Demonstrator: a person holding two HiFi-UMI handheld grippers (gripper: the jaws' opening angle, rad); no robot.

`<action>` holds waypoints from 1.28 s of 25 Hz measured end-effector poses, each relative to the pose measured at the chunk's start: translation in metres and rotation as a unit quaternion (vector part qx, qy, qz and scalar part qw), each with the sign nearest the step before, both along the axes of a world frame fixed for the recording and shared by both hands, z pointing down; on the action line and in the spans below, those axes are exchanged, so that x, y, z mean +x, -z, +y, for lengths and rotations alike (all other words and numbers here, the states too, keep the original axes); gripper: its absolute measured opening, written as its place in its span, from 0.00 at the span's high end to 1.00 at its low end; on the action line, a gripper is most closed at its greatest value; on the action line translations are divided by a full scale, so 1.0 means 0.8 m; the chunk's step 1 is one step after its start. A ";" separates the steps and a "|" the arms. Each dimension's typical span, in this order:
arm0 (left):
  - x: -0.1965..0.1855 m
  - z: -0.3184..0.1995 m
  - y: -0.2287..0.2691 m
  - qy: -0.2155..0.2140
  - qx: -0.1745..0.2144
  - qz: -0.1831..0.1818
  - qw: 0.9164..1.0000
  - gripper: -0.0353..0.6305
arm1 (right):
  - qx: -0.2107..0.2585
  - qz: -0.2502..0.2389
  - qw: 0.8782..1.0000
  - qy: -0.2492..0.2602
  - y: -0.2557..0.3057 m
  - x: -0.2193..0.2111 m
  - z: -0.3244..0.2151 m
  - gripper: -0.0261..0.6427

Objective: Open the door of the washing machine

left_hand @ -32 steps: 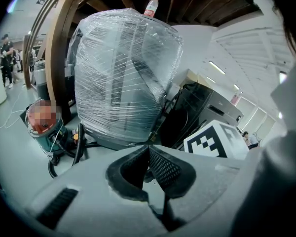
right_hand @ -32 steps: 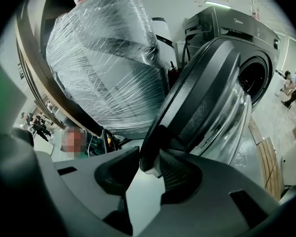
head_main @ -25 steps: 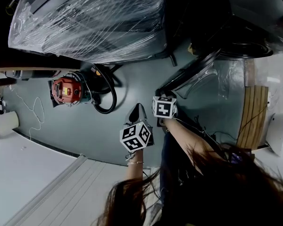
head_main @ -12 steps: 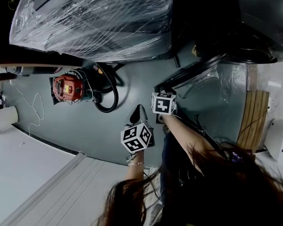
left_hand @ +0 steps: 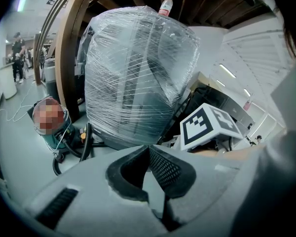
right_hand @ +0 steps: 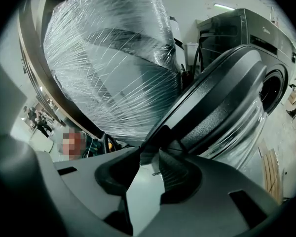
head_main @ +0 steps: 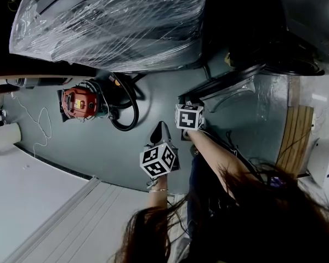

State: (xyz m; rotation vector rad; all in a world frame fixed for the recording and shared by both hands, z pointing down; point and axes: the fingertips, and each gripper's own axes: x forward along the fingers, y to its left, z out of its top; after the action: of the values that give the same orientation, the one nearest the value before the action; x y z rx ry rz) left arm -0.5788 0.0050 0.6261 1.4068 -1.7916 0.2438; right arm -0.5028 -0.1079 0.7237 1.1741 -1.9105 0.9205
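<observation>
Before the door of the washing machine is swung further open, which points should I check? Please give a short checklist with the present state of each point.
1. Grip: ok. The right gripper has its jaws closed on the rim of the door.
2. Latch released: ok. The door stands swung away from the drum opening.
3. Other hand clear: ok. The left gripper is shut, empty and apart from the door.
4. Room toward the plastic-wrapped appliance: cannot tell. The gap lies in shadow.
5. Obstacles on the floor: ok. The red vacuum cleaner and its hose lie off to the side.
</observation>
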 end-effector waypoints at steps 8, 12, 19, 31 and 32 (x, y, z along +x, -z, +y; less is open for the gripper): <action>-0.015 -0.006 -0.003 0.006 -0.002 0.005 1.000 0.93 | 0.008 0.008 1.000 -0.001 0.001 -0.011 -0.015 0.79; -0.024 -0.013 -0.005 0.008 0.000 0.005 1.000 0.93 | 0.011 0.010 1.000 -0.001 0.000 -0.017 -0.023 0.79; -0.038 -0.024 -0.004 0.009 0.003 0.005 1.000 0.93 | 0.013 0.012 1.000 -0.001 -0.001 -0.025 -0.031 0.80; -0.035 -0.027 0.004 0.005 0.005 0.002 1.000 0.93 | -0.006 0.012 1.000 0.028 -0.003 -0.022 -0.019 0.81; -0.033 -0.027 0.005 0.004 0.006 0.001 1.000 0.93 | -0.009 0.012 0.999 0.031 -0.003 -0.021 -0.018 0.81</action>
State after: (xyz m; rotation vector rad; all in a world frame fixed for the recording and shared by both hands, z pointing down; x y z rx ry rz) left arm -0.6052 -0.0168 0.6217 1.4081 -1.7986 0.2280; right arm -0.5193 -0.1220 0.7259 1.1061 -1.9048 0.8841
